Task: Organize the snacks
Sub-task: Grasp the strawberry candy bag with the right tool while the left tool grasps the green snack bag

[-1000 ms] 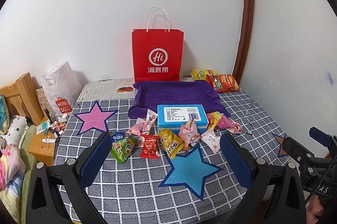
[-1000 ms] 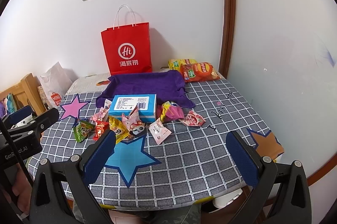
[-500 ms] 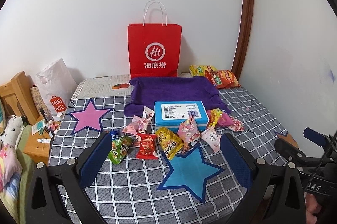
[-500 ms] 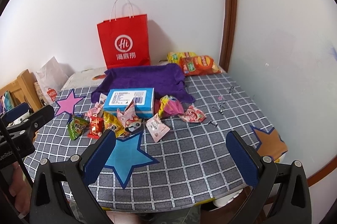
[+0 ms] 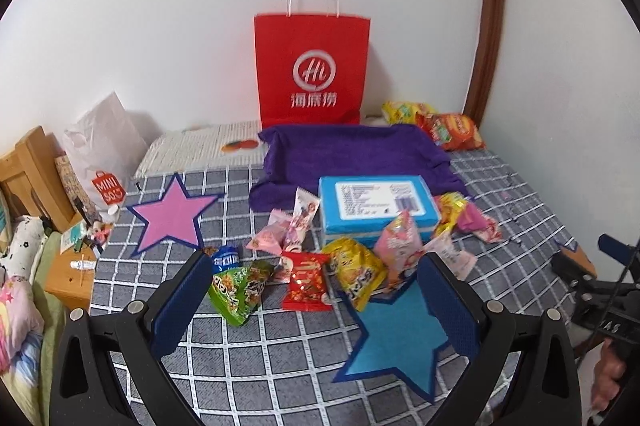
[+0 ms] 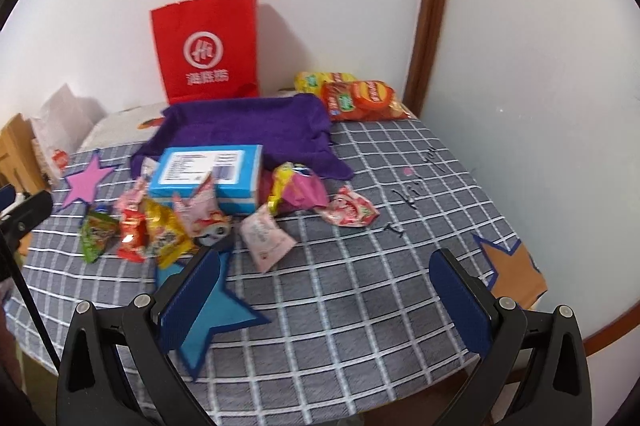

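Note:
Several small snack packets lie in a loose row on the checked tablecloth (image 5: 256, 366) in front of a blue box (image 5: 374, 204): a green packet (image 5: 238, 292), a red packet (image 5: 306, 282), a yellow packet (image 5: 358, 276) and pink packets (image 5: 400, 250). My left gripper (image 5: 316, 310) is open and empty, just short of the row. My right gripper (image 6: 326, 306) is open and empty, over the tablecloth (image 6: 360, 326) right of a pink packet (image 6: 266, 236). The box also shows in the right wrist view (image 6: 208, 178).
A purple cloth (image 5: 352, 154) and a red paper bag (image 5: 312, 70) stand behind the box. Two chip bags (image 5: 450, 128) lie at the back right corner. Blue (image 5: 396, 338), pink (image 5: 172, 216) and orange (image 6: 516, 270) paper stars lie on the table. A wall runs along the right.
Both grippers have moved forward and down toward the snacks; the packets look larger and closer. Both stay open. Nothing on the table has moved.

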